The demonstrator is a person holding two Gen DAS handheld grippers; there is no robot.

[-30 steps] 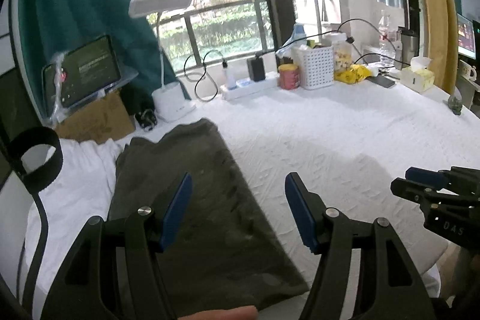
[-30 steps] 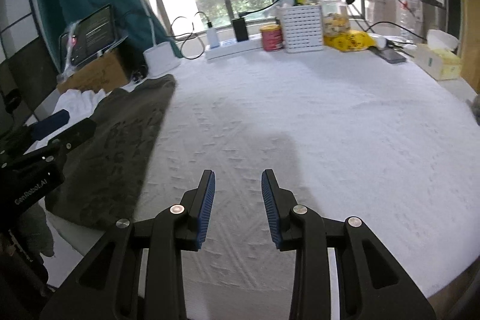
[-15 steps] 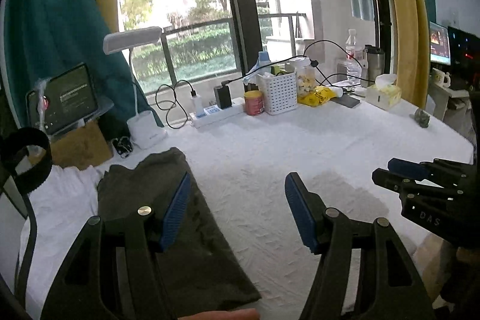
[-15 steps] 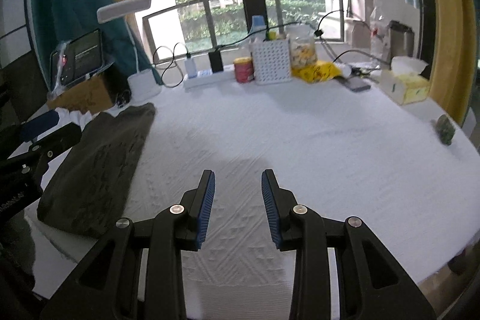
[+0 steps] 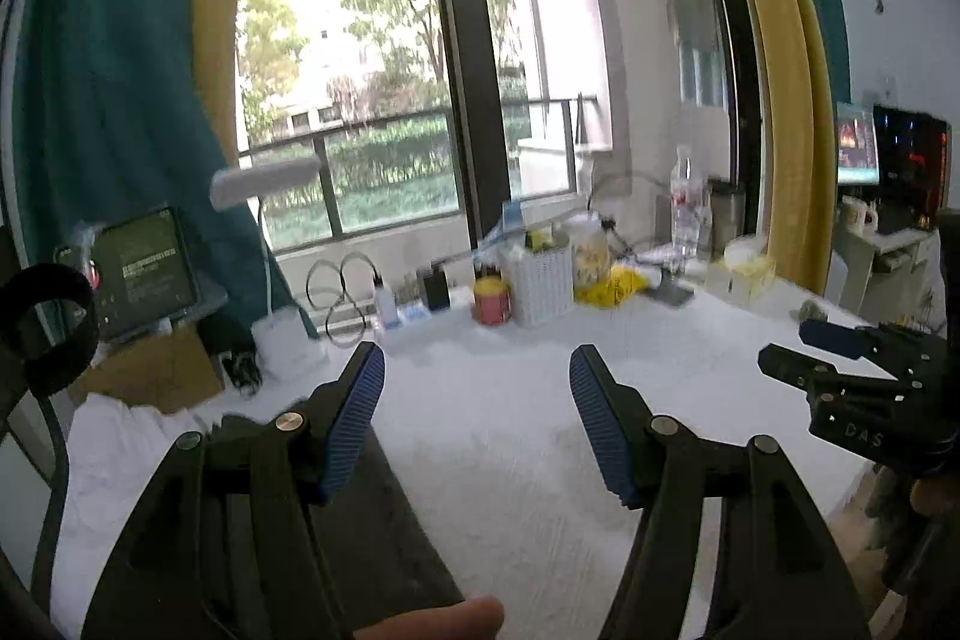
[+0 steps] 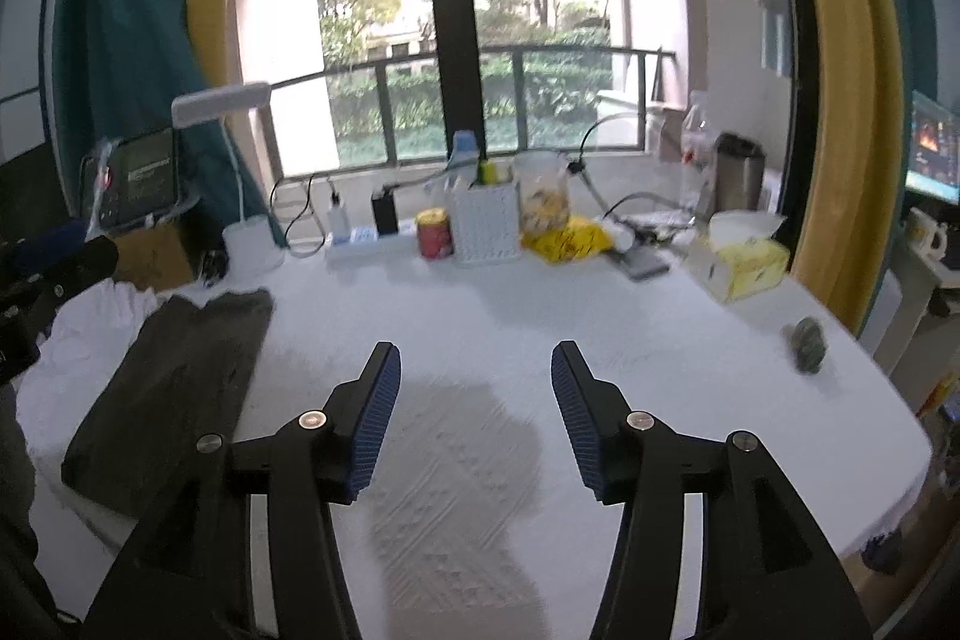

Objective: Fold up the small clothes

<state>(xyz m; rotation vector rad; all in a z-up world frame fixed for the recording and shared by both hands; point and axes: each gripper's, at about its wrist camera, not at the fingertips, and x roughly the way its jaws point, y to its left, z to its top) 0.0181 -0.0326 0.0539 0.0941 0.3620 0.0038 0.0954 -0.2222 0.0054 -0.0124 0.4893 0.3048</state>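
Observation:
A dark olive garment (image 6: 174, 388) lies folded in a long strip on the left of the white table (image 6: 540, 328). In the left wrist view the same dark olive garment (image 5: 396, 532) shows low down behind the left finger. My left gripper (image 5: 477, 400) is open and empty, raised above the table beside the garment. My right gripper (image 6: 474, 394) is above the bare cloth to the garment's right; its jaws are opening and nothing is between them. The right gripper (image 5: 840, 370) also appears at the right edge of the left wrist view. White cloth (image 6: 90, 316) lies bunched beyond the garment.
Along the back edge stand a white desk lamp (image 6: 246, 232), a power strip (image 6: 360, 238), a red can (image 6: 435, 232), a white basket (image 6: 486, 220), a yellow bag (image 6: 567, 238) and a tissue box (image 6: 747, 262). A tablet (image 6: 135, 184) sits on a cardboard box at left. A small dark object (image 6: 807, 337) lies near the right edge.
Both grippers have risen and tilted up, so more window and less table shows. The right gripper's jaws have widened. The garment lies as before.

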